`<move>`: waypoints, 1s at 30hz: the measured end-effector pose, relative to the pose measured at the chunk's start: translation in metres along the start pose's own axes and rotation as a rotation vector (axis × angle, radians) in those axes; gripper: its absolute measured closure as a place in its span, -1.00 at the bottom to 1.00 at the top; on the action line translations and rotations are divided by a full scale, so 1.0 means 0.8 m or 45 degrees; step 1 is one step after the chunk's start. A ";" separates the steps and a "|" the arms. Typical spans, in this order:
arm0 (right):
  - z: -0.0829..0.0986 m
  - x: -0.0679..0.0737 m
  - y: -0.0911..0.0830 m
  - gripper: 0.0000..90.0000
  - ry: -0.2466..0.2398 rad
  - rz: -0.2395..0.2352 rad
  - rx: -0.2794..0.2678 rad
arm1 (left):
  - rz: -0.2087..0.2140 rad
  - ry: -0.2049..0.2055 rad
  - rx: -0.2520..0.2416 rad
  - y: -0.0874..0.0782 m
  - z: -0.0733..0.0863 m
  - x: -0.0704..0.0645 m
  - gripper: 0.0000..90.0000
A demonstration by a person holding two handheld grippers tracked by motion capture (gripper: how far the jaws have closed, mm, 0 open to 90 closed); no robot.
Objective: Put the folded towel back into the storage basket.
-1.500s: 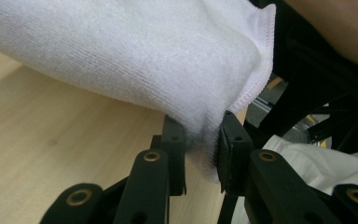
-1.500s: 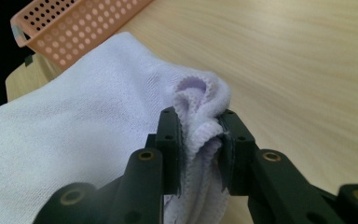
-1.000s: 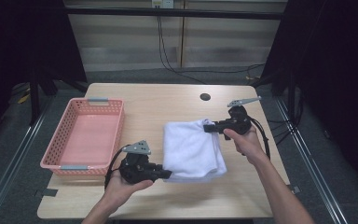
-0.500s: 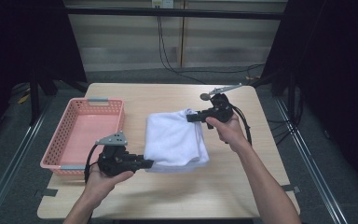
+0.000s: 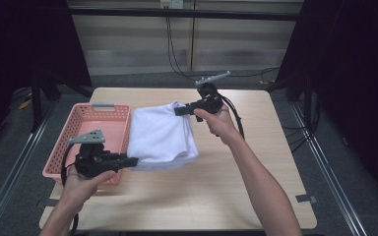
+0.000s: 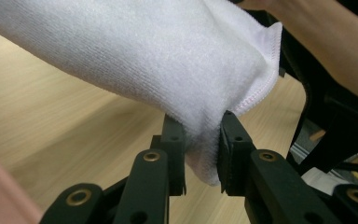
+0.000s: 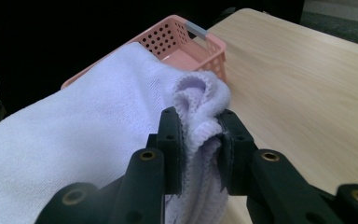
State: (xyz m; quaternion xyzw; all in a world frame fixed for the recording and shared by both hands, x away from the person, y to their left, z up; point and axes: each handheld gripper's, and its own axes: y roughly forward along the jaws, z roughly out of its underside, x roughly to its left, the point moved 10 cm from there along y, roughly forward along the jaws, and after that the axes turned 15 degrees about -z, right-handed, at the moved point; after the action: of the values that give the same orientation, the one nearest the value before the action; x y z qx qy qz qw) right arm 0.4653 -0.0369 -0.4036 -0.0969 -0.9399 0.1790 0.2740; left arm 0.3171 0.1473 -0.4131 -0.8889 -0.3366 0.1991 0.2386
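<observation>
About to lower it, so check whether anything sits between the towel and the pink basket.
Nothing visible does. The white towel, clamped by both hand-held grippers, hangs right beside the pink basket, whose floor looks bare; just its near wall to clear.

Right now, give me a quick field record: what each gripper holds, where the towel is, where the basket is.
left gripper: shut on a near corner of the white towel
right gripper: shut on a bunched far corner of the towel
towel: folded, held between both grippers above the wooden table, its left edge at the basket's right rim
pink basket: on the table's left side; nothing seen inside
</observation>
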 end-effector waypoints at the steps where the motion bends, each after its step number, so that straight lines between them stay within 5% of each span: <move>1: -0.006 0.001 0.005 0.64 -0.006 -0.002 0.003 | -0.009 0.000 -0.005 -0.006 -0.002 0.005 0.68; 9: -0.057 0.017 0.050 0.64 -0.042 -0.030 0.037 | -0.066 -0.039 -0.058 -0.053 -0.012 0.045 0.68; 17: -0.093 0.025 0.125 0.64 -0.020 -0.047 0.055 | -0.185 -0.155 -0.075 -0.103 0.002 0.115 0.68; 25: -0.112 0.032 0.193 0.65 -0.012 -0.059 0.068 | -0.238 -0.260 -0.096 -0.139 0.024 0.164 0.68; 30: -0.099 0.021 0.234 0.65 0.034 -0.042 0.080 | -0.316 -0.283 -0.030 -0.137 0.052 0.185 0.68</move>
State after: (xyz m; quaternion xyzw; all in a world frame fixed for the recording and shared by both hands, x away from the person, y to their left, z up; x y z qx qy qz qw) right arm 0.5107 0.1618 -0.4059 -0.0753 -0.9315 0.2026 0.2924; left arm 0.3434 0.3342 -0.4143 -0.8158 -0.4705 0.2610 0.2121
